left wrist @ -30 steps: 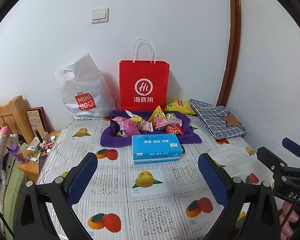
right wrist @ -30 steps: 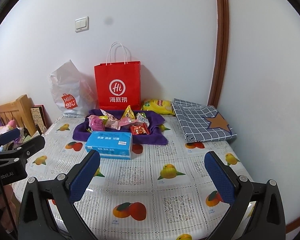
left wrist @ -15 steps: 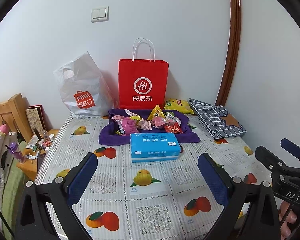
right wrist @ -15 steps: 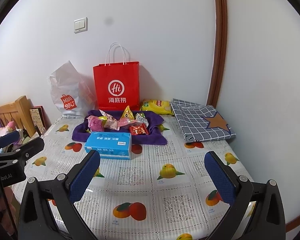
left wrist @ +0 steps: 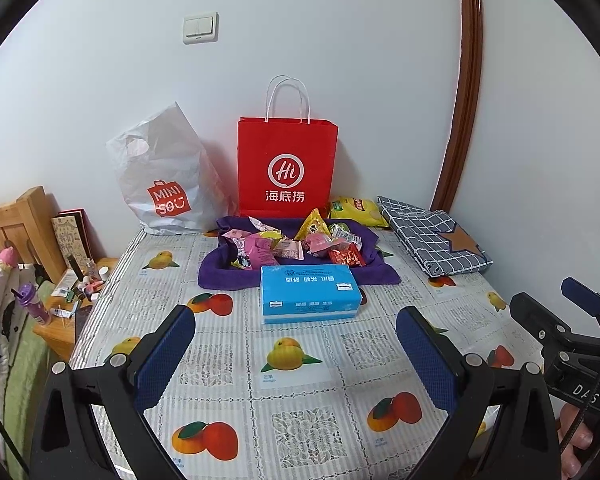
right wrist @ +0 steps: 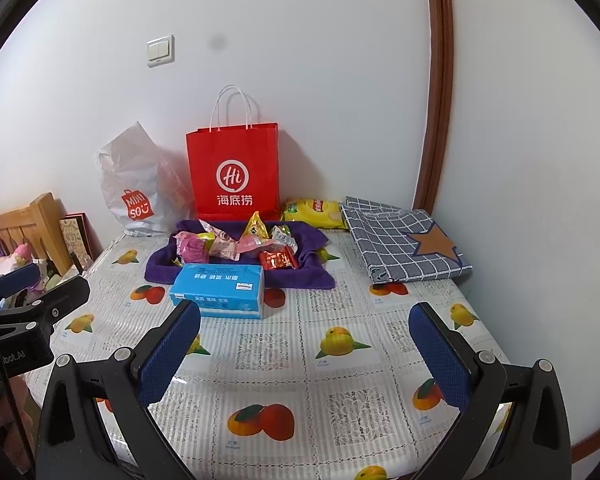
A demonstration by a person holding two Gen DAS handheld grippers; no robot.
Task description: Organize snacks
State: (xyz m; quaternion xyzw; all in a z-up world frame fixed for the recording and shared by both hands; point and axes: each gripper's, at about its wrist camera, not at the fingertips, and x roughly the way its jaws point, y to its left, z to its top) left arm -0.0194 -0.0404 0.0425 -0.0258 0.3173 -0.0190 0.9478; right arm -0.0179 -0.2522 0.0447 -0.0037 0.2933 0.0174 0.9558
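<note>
Several wrapped snacks [left wrist: 296,244] [right wrist: 236,242] lie piled on a purple cloth [left wrist: 228,276] [right wrist: 160,268] at the back of the table. A yellow snack bag [left wrist: 358,210] [right wrist: 314,212] lies behind it to the right. A red paper bag [left wrist: 287,168] [right wrist: 233,172] and a white plastic bag [left wrist: 162,184] [right wrist: 130,192] stand against the wall. My left gripper [left wrist: 296,344] is open over the near table, well short of the snacks. My right gripper [right wrist: 304,340] is open too, with nothing between its fingers.
A blue tissue box [left wrist: 309,294] [right wrist: 219,290] sits just in front of the purple cloth. A folded grey checked cloth [left wrist: 434,236] [right wrist: 404,246] lies at the back right. The fruit-print tablecloth [left wrist: 300,400] covers the table. A cluttered wooden nightstand [left wrist: 72,300] and a bed stand at the left.
Both grippers have drawn back and risen slightly, so the objects on the table appear a little lower and farther. Both stay open and empty.
</note>
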